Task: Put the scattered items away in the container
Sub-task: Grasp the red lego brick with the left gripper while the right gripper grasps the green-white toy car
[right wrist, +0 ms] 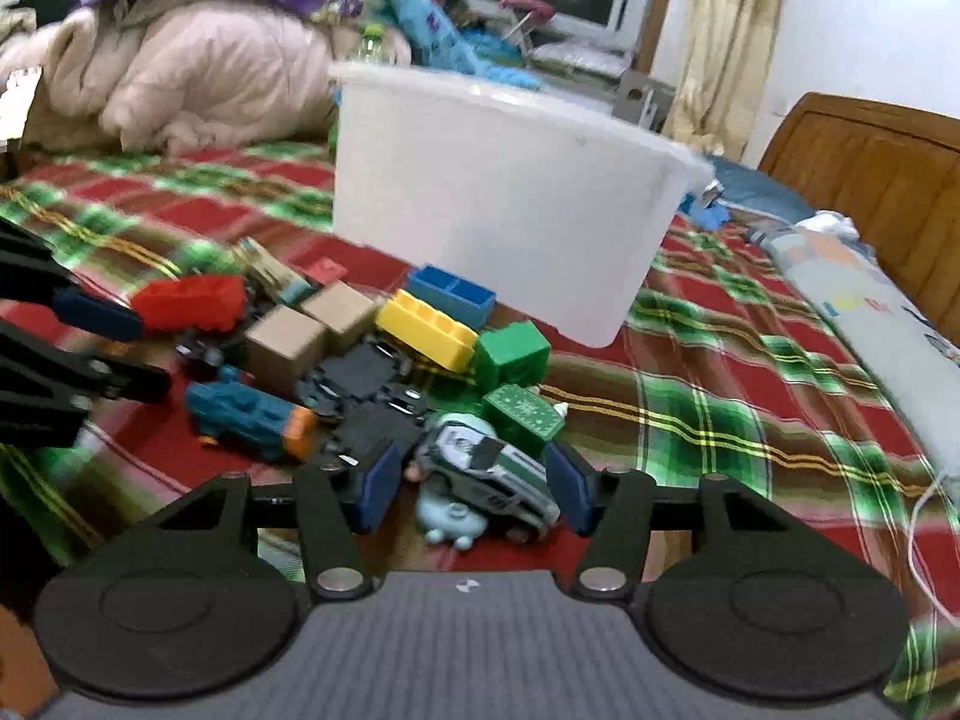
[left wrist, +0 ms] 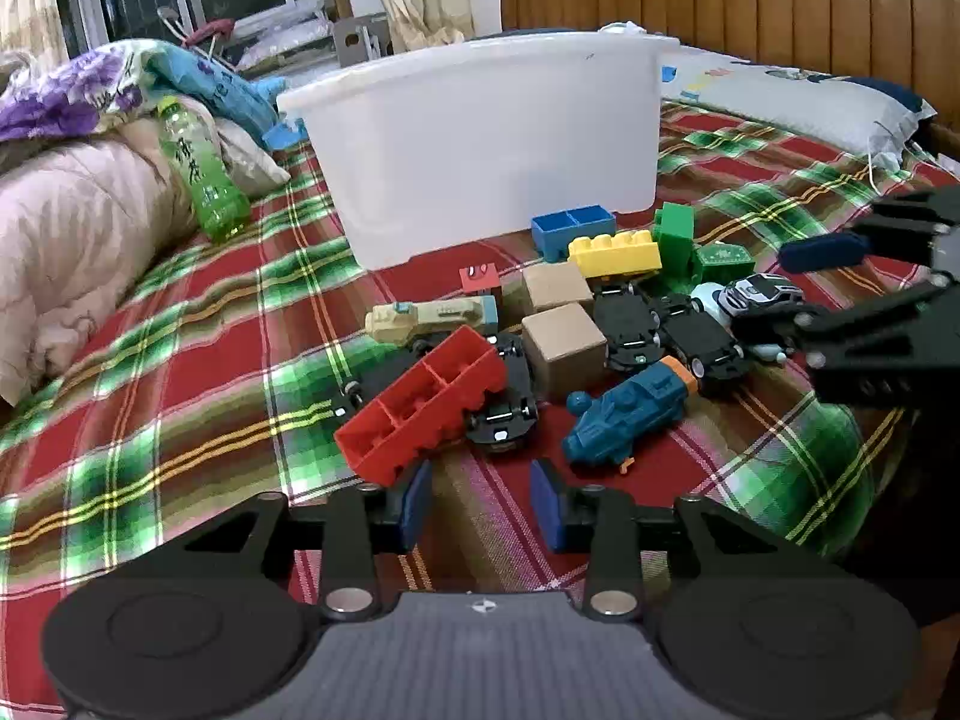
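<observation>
Toys lie piled before the white bin (left wrist: 480,144). Right gripper (right wrist: 474,480) straddles a toy car (right wrist: 492,468), pads apart from it; left gripper (left wrist: 480,492) stands parted, empty.

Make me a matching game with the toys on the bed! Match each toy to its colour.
Toys:
1. long brick
2. train engine
3. big tub
4. cube

Colours:
A. white
B. tan
C. yellow
D. dark teal with an orange end

Pairs: 1-C, 2-D, 3-A, 4-B
</observation>
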A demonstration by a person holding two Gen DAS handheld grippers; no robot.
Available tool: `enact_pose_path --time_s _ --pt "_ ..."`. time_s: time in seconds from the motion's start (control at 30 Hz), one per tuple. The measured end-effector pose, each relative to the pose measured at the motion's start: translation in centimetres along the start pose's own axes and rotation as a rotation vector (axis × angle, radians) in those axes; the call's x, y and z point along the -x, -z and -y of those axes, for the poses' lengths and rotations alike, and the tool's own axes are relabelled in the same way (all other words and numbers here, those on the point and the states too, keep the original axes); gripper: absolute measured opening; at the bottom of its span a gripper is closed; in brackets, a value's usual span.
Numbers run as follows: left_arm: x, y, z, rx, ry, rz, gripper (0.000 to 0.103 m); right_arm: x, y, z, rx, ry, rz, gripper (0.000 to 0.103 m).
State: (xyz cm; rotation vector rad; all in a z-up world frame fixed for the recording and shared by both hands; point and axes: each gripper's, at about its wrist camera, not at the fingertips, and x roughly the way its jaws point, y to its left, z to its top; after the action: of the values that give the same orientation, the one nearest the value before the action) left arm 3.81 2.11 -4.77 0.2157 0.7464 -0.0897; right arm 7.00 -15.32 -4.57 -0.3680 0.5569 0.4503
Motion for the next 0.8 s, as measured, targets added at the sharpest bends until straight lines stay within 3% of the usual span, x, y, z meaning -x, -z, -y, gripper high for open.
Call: enact_pose_path --time_s 0.23,0.33,0.47,0.53,0.63,0.7,0.8 --pt "-0.3 -0.3 -0.4 0.010 -0.007 -0.005 0.043 -0.4 0.4 2.4 -0.187 -0.068 -0.070 0.057" --pt "-0.5 -0.6 -0.3 0.012 -0.005 -0.004 0.044 0.0 0.2 3.0 -0.334 -0.119 -0.088 0.053" --pt "-0.5 -0.9 0.2 -0.006 -0.012 0.000 0.044 -0.3 -0.3 4.1 -0.483 -0.109 -0.119 0.051" --pt "-0.3 -1.0 0.3 -0.019 -0.028 0.008 0.045 -0.3 -0.3 4.0 -0.458 -0.102 -0.108 0.053" --pt "0.0 -1.1 0.0 -0.037 -0.033 0.037 0.049 1.0 -0.4 3.6 -0.352 -0.080 -0.037 0.079" --pt "0.3 -1.3 -0.2 -0.079 -0.009 0.063 0.055 2.1 -0.4 4.1 -0.288 -0.112 0.017 0.078" --pt "1.0 -1.8 -0.4 -0.170 0.017 0.095 0.056 2.6 -0.3 4.6 -0.181 -0.122 0.019 0.076"
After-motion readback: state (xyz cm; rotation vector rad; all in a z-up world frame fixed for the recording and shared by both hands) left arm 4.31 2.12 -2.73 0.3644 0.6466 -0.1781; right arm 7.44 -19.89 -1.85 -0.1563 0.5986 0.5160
